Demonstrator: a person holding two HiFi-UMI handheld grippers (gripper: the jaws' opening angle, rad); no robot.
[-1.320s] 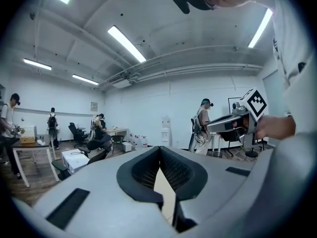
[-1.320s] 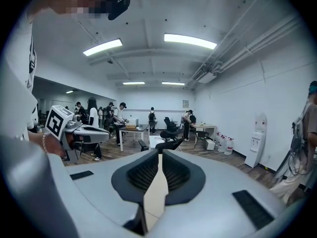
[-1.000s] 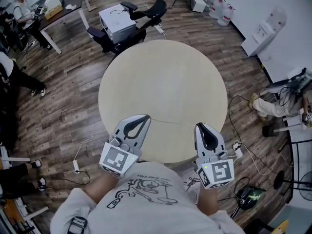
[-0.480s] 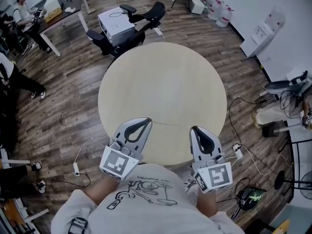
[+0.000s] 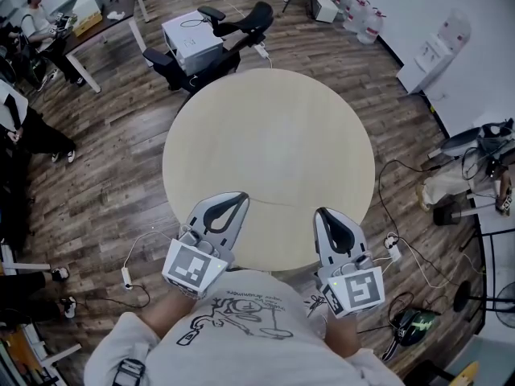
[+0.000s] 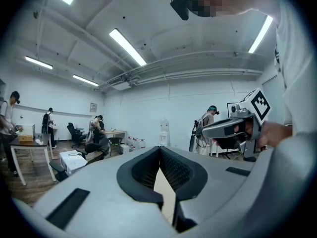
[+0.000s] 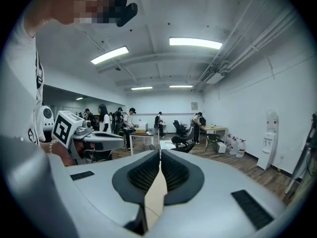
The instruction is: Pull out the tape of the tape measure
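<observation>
No tape measure shows in any view. The round beige table (image 5: 269, 135) is bare. Over its near edge, my left gripper (image 5: 241, 196) points toward the table's middle, its jaws shut with nothing between them. My right gripper (image 5: 321, 213) hangs over the near right edge, also shut and empty. In the left gripper view the left gripper (image 6: 159, 148) has its dark pads meeting at the tips, and the right gripper (image 6: 233, 128) shows off to the side. In the right gripper view the right gripper (image 7: 160, 151) is likewise closed tip to tip.
Beyond the table stand black office chairs (image 5: 241, 24) and a white box (image 5: 191, 37). Cables and a power strip (image 5: 391, 246) lie on the wooden floor at the right. People sit and stand at desks (image 5: 88, 14) at the far left. Water bottles (image 5: 364, 18) line the far wall.
My right gripper has shifted a little to the left along the table's edge. The left gripper has barely moved. Both stay shut.
</observation>
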